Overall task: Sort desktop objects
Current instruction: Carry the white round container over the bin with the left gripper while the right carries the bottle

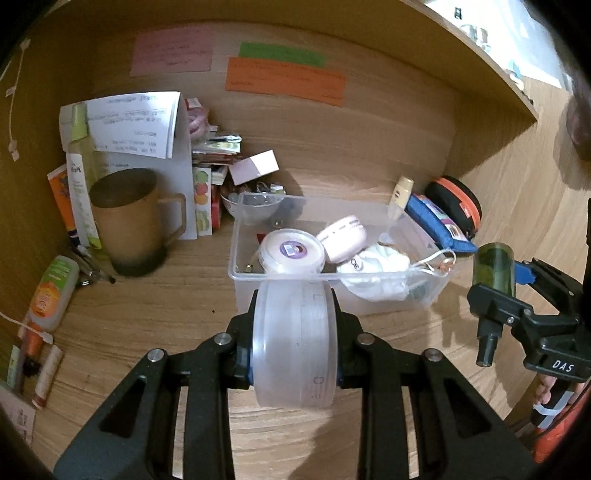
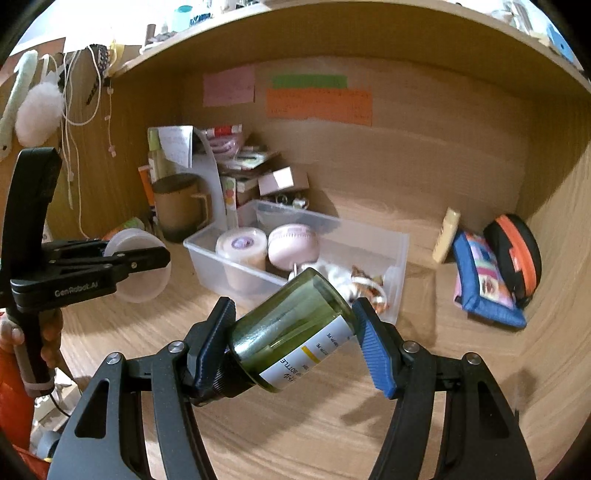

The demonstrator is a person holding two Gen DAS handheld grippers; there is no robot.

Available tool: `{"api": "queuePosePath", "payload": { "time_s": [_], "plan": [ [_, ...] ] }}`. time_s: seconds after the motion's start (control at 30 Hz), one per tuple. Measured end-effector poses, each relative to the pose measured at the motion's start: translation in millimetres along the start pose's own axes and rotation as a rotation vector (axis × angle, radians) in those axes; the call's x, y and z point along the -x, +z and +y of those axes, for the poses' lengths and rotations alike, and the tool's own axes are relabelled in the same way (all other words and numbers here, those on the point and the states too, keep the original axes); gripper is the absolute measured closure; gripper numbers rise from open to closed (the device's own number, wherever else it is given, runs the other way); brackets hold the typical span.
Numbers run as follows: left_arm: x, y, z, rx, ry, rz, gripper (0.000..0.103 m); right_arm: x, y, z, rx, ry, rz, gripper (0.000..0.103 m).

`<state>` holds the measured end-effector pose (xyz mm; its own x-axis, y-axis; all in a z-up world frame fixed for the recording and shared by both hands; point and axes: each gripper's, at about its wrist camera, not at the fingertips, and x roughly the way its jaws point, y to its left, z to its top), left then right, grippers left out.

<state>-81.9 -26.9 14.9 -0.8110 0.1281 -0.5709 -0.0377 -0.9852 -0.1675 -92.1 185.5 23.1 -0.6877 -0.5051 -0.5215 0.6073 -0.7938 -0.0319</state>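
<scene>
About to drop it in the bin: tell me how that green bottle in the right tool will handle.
The green bottle looks smooth and glassy, so it may slip. It sits tilted across the right tool, so it could twist. It is round, so likely to roll inside the clear bin.

3 paper notes on back panel: pink [image 1: 171, 50], green [image 1: 281, 54], orange [image 1: 286, 80]. White cords [image 2: 70, 110] and a fluffy white pompom [image 2: 37, 112] hung on left side wall. Wooden shelf edge [image 2: 369, 14] ran overhead w/ blurred clutter on top.
</scene>
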Motion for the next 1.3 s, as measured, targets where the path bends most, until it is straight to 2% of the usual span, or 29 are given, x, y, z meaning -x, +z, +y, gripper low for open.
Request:
{"api": "queuePosePath", "payload": {
  "time_s": [0.5,0.83,1.3],
  "plan": [
    [-6,37,9,0.005,0.041,-0.032,0.074,-34,37,-27,-0.021,0.024,-0.026,0.041],
    [-36,58,6,0.013,0.029,-0.006,0.074,-63,54,-49,-0.063,0.041,-0.026,0.041],
    [-82,77,5,-0.022,-0.007,0.048,0.074,-98,68,-66,-0.044,-0.013,0.022,0.041]
  ]
}}
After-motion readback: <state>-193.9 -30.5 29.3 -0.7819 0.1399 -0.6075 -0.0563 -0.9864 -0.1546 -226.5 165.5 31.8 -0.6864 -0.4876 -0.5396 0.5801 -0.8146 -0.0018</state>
